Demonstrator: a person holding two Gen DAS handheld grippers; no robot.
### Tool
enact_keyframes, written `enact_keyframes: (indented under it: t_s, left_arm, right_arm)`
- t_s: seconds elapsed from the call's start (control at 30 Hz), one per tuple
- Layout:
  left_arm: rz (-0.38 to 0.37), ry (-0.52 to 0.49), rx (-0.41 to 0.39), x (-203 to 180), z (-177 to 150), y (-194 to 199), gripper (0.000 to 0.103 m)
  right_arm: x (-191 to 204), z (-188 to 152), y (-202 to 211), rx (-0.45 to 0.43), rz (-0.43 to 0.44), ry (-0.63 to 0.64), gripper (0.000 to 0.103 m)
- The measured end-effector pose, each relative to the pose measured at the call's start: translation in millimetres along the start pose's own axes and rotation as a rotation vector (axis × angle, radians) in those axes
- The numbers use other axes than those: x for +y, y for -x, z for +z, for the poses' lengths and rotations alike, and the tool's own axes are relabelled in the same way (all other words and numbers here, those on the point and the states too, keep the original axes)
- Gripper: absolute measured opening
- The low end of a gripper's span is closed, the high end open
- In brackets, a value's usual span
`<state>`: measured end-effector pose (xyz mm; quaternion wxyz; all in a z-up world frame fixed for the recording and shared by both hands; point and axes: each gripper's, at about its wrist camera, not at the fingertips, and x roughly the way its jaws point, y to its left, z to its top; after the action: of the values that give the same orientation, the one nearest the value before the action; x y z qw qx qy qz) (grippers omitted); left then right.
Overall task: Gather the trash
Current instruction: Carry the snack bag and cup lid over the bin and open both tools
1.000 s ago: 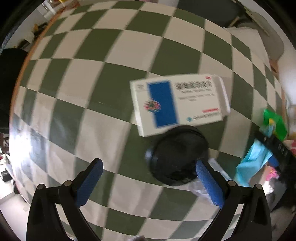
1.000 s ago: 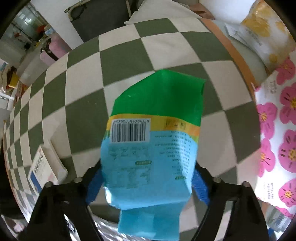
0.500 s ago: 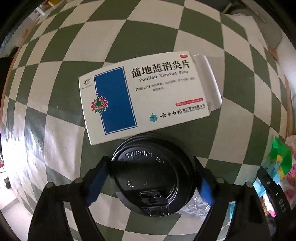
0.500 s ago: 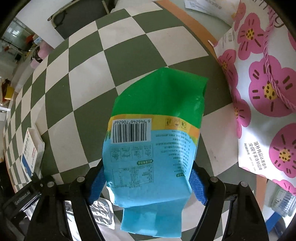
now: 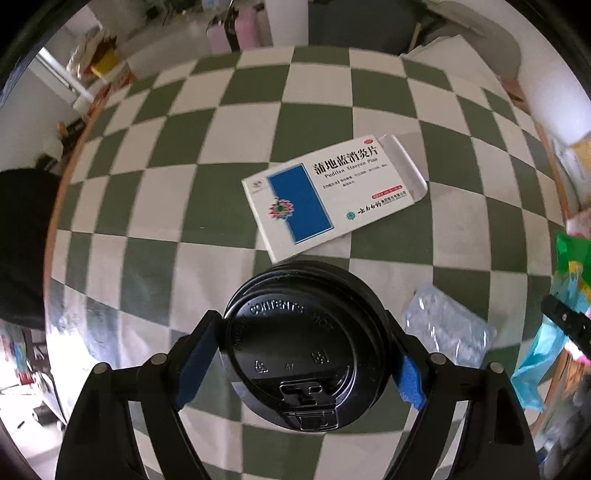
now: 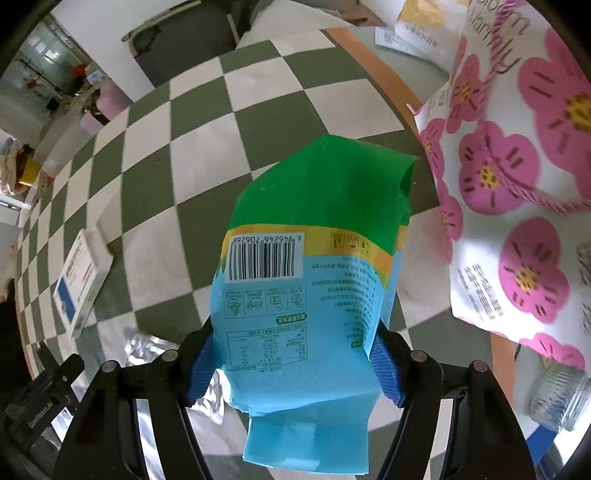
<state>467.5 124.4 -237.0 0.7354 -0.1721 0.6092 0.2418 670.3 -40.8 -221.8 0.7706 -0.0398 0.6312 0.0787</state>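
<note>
My left gripper (image 5: 303,354) is shut on a black coffee-cup lid (image 5: 306,343) and holds it above the green and white checkered tablecloth (image 5: 177,229). A white and blue medicine box (image 5: 332,195) lies on the cloth just beyond the lid, and a silver blister pack (image 5: 447,328) lies to its right. My right gripper (image 6: 291,362) is shut on a green and blue snack packet (image 6: 310,266) and holds it above the table, beside a white paper bag with pink flowers (image 6: 517,177). The box (image 6: 79,277) and blister pack (image 6: 147,347) also show at left in the right wrist view.
A clear plastic bottle (image 6: 557,395) lies at the lower right beyond the table edge. A dark chair (image 5: 354,26) stands behind the table. A pink bottle (image 5: 240,33) and clutter sit at the back left. Papers and a yellow packet (image 6: 424,18) lie at the far right.
My left gripper came down over the black lid, shut on it and lifted it back from the medicine box. My right gripper carried the snack packet to the right, up to the flowered bag.
</note>
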Motion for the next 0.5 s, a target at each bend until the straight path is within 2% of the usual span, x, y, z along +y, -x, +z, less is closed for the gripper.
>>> enact_keyframes:
  t_s: [0.1,0.13,0.23,0.3,0.37,0.5]
  left_arm:
    - [-0.014,-0.006,-0.031,-2,-12,19,0.082]
    - [-0.018,-0.007,-0.038,-12,-1,23,0.082]
    - [-0.03,-0.008,-0.071,5,-5,36,0.082]
    - [-0.037,-0.011,-0.09,16,-20,50,0.082]
    - [-0.043,-0.013,-0.097,20,-18,51,0.082]
    - [-0.06,-0.02,-0.115,54,-68,66,0.082]
  right_arm:
    - [-1,-8,19,-0.018,0.017,0.012,0.073]
    - [-1,-13,24,-0.023,0.022,0.018,0.073]
    - [5,-32,41,-0.037,0.041,0.04,0.073]
    - [7,-50,55,-0.044,0.055,0.055,0.073]
    - [14,-70,66,-0.051,0.067,0.075,0.073]
    - [25,-118,87,-0.064,0.089,0.108,0.073]
